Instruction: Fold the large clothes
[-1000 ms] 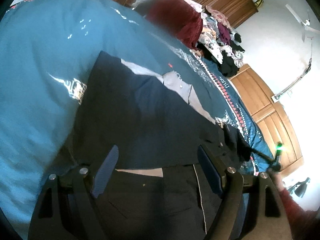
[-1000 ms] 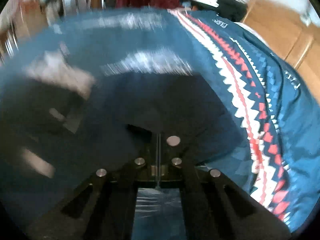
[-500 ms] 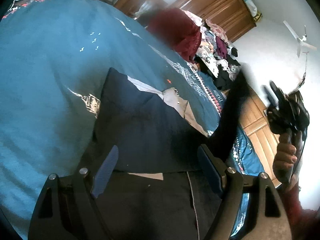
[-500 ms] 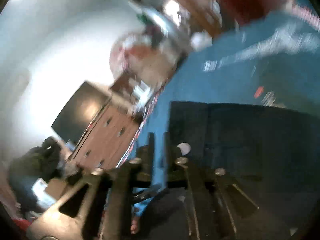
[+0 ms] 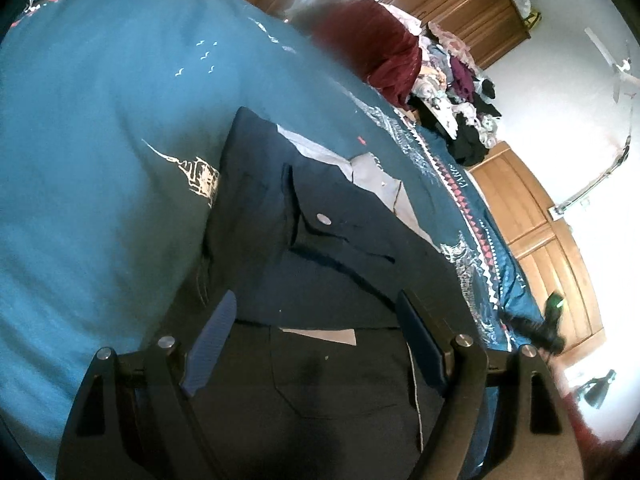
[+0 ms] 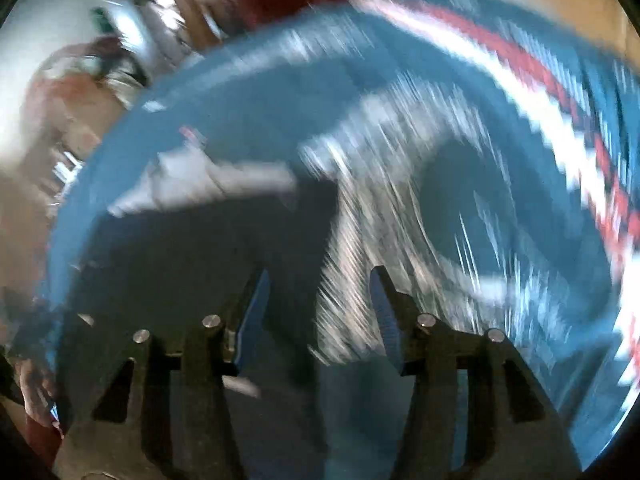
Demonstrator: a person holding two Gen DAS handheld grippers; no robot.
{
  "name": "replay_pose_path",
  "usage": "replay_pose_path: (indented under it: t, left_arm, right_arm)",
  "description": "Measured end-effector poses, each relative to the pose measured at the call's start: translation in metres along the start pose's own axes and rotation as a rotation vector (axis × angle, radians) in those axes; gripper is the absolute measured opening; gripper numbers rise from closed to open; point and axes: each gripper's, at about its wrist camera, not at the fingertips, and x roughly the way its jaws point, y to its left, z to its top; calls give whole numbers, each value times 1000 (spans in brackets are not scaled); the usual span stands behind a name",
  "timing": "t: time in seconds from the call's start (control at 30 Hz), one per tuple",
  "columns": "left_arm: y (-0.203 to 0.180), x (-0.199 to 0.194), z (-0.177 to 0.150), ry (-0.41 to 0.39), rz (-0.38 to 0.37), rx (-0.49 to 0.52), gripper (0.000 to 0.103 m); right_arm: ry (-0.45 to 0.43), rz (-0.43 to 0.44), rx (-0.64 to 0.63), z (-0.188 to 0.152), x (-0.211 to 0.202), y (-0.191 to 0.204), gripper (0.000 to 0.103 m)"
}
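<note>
Dark navy trousers [image 5: 320,264] lie folded on a teal bedspread [image 5: 100,140], with a metal button and pale pocket lining showing at the far end. My left gripper [image 5: 316,336] is open and empty, hovering just above the near part of the trousers. My right gripper [image 6: 320,312] is open and empty; its view is heavily blurred and shows the dark trousers [image 6: 192,248] to its left on the bedspread [image 6: 480,152]. The right gripper also shows in the left wrist view [image 5: 548,328], low at the bed's right edge.
A maroon cloth heap [image 5: 376,52] and a pile of mixed clothes [image 5: 460,96] sit at the far end of the bed. Wooden wardrobes [image 5: 552,248] stand along the right. The bedspread's red and white patterned border [image 5: 476,232] marks the right edge.
My right gripper lifted a dark trouser part, carried it over, let go and opened, then swung down to the bed's right edge. A flap with a button now lies on the trousers.
</note>
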Motion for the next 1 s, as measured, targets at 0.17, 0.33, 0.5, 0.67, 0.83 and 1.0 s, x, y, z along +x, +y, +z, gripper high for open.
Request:
replay_pose_path:
  t: [0.17, 0.33, 0.5, 0.67, 0.83, 1.0]
  left_arm:
    - [-9, 7, 5, 7, 37, 8, 83]
    - [-40, 35, 22, 39, 80, 116, 83]
    - [-73, 102, 37, 104, 141, 248, 83]
    - [-27, 119, 47, 138, 356, 159, 80]
    - [3, 55, 32, 143, 468, 165, 80]
    - [32, -37, -24, 214, 241, 105, 82]
  right_arm:
    - [82, 136, 86, -30, 51, -6, 47]
    - [45, 56, -36, -40, 67, 17, 48]
    - [16, 107, -11, -42, 71, 21, 50]
    - [12, 108, -66, -46, 72, 11, 53]
    - [26, 115, -104, -51, 56, -9, 55]
    - [134, 256, -37, -81, 16, -27, 61]
